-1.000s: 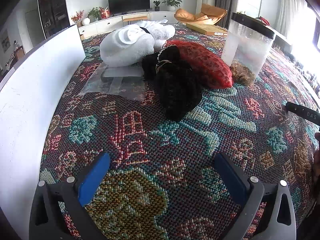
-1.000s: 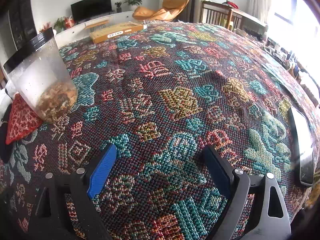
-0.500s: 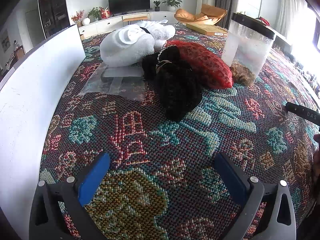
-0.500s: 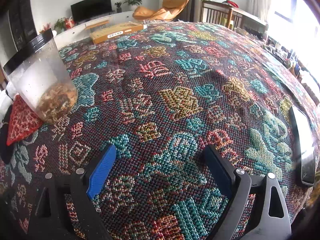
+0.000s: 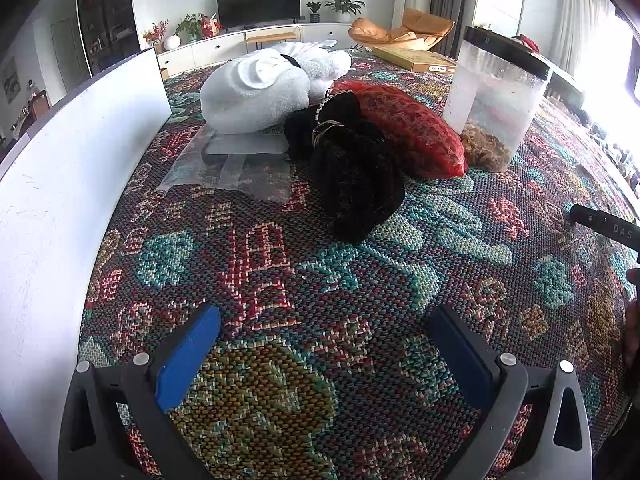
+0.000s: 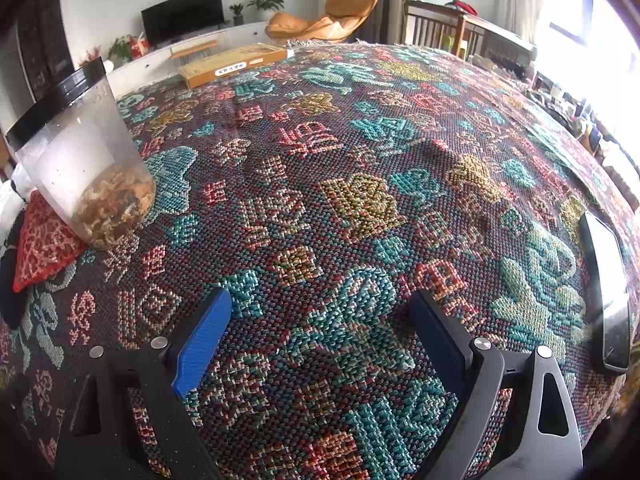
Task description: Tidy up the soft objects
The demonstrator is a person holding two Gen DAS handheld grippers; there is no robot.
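In the left wrist view a white plush toy (image 5: 264, 88), a black fuzzy bundle (image 5: 356, 176) and a red net pouch (image 5: 404, 128) lie together far ahead on the patterned cloth (image 5: 320, 280). A clear plastic bag (image 5: 236, 164) lies flat beside them. My left gripper (image 5: 320, 350) is open over bare cloth, well short of the pile. My right gripper (image 6: 320, 326) is open too, with nothing between its fingers. The red net pouch (image 6: 40, 240) shows at the right wrist view's left edge.
A clear canister with a black lid (image 5: 496, 96) holds brownish material and stands right of the pile; the canister (image 6: 84, 164) also shows in the right wrist view. A white board (image 5: 60, 184) runs along the left. A phone (image 6: 608, 292) lies at right. A cardboard box (image 6: 232, 64) sits far back.
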